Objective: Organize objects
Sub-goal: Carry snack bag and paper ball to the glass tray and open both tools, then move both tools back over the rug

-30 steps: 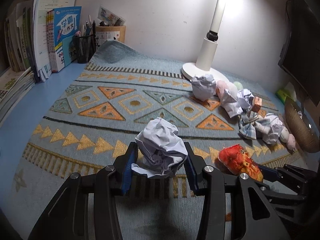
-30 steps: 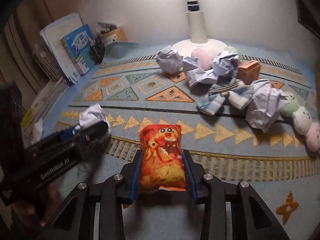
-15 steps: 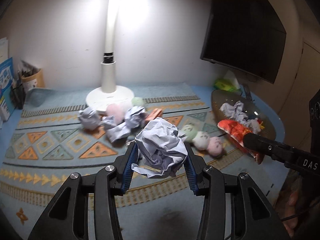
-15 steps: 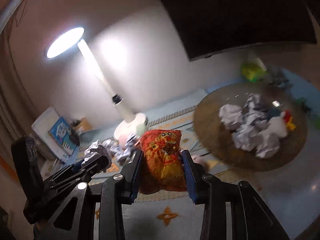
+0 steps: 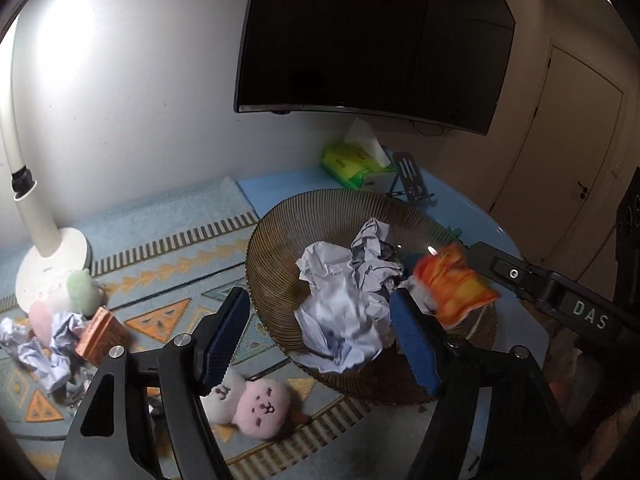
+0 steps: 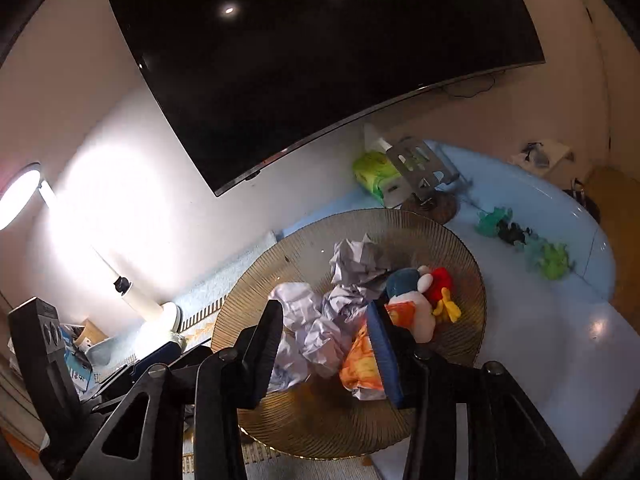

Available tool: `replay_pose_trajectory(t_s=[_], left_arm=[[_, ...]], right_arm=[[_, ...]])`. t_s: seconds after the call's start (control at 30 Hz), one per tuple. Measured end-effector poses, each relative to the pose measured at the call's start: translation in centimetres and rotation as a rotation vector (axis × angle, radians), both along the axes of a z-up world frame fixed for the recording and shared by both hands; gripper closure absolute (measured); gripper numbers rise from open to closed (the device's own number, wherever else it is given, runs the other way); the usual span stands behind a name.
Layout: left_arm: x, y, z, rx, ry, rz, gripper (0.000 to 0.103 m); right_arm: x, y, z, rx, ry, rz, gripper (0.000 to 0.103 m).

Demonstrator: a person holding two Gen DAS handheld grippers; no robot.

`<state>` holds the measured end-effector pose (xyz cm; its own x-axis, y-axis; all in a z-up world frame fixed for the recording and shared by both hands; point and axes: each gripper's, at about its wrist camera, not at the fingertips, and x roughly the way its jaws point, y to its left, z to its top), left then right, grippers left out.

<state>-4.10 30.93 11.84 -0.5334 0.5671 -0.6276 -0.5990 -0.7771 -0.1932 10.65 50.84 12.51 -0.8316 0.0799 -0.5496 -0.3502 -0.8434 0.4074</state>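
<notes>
Pale wall at the back, hung with a wide dark screen (image 5: 368, 36); closed door (image 5: 572, 160) off to the right. Below, a blue desk top (image 5: 280, 184), partly covered by a patterned mat (image 5: 168, 240) in blue, orange and yellow. On the mat: a white lamp (image 5: 52, 264), lit, a small orange box (image 5: 102, 330), loose paper wads (image 5: 44, 348) and a pink plush toy (image 5: 262, 404) just beside the bowl. Against the wall, a green tissue box (image 5: 348, 160) and a grey metal stand (image 5: 412, 176). Farther along the desk, seen from the right wrist, a few small green figures (image 6: 552, 260).

Near the right end of the desk, a ribbed brown bowl (image 5: 276, 264), already holding crumpled paper (image 5: 372, 248) and a red, white and blue plush toy (image 6: 416, 300).

Left gripper (image 5: 320, 300) angled down over the near rim of the bowl, jaws opening. Between them a crumpled paper ball (image 5: 340, 320), blurred and let go: well clear of the left pad, close by the right one, above the bowl's near side.

Right gripper (image 6: 324, 306) likewise tilted down over the bowl, jaws opening. Orange snack packet (image 6: 360, 364) no longer pinched: lying against the right finger only, apart from the left pad, hanging low over the paper in the bowl. Whether already resting on the bowl, impossible to tell.
</notes>
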Motion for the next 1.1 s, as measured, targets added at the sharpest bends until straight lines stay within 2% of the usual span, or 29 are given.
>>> replay_pose_trajectory(t_s=[0.07, 0.2, 0.27, 0.33, 0.4, 0.47, 0.53, 0.77, 0.87, 0.9, 0.97, 1.1], left_arm=[[-0.1, -0.6, -0.7, 0.0, -0.025, 0.023, 0.032], [1.0, -4.1, -1.2, -0.005, -0.02, 0.097, 0.032], [1.9, -6.6, -1.1, -0.008, -0.009, 0.14, 0.032], [2.9, -9.4, -1.0, 0.003, 0.007, 0.176, 0.032], [3.8, -12.6, -0.8, 0.005, 0.021, 0.225, 0.031], [4.6, -15.9, -0.9, 0.003, 0.035, 0.279, 0.026], [5.3, -19.1, -1.5, -0.016, 0.051, 0.341, 0.025], [5.4, -26.0, -6.4, -0.081, -0.004, 0.488, 0.025], [5.4, -26.9, -8.1, -0.106, -0.005, 0.512, 0.025], [5.4, -27.0, -8.5, -0.113, -0.002, 0.516, 0.025], [5.0, -27.0, -9.1, -0.117, -0.033, 0.51, 0.025], [4.7, -27.1, -9.5, -0.109, -0.063, 0.5, 0.025]], right_arm=[[0.3, -0.7, -0.3, 0.003, -0.008, 0.019, 0.06], [0.5, -3.3, -0.9, -0.004, -0.024, 0.107, 0.06], [0.6, -5.7, -0.9, 0.023, -0.028, 0.154, 0.053], [0.6, -8.6, -0.8, 0.073, -0.022, 0.203, 0.023], [0.7, -11.7, -0.9, 0.125, -0.006, 0.249, 0.009], [0.3, -14.6, -1.2, 0.162, 0.002, 0.301, 0.008], [-0.4, -17.2, -2.0, 0.184, -0.021, 0.341, 0.008], [-3.9, -23.3, -7.2, 0.257, -0.131, 0.419, 0.008], [-4.5, -23.9, -9.2, 0.252, -0.153, 0.442, 0.008], [-4.8, -24.1, -9.6, 0.261, -0.184, 0.433, 0.008], [-5.3, -24.4, -9.8, 0.291, -0.204, 0.42, 0.008], [-5.5, -24.3, -10.2, 0.292, -0.228, 0.422, 0.008]])
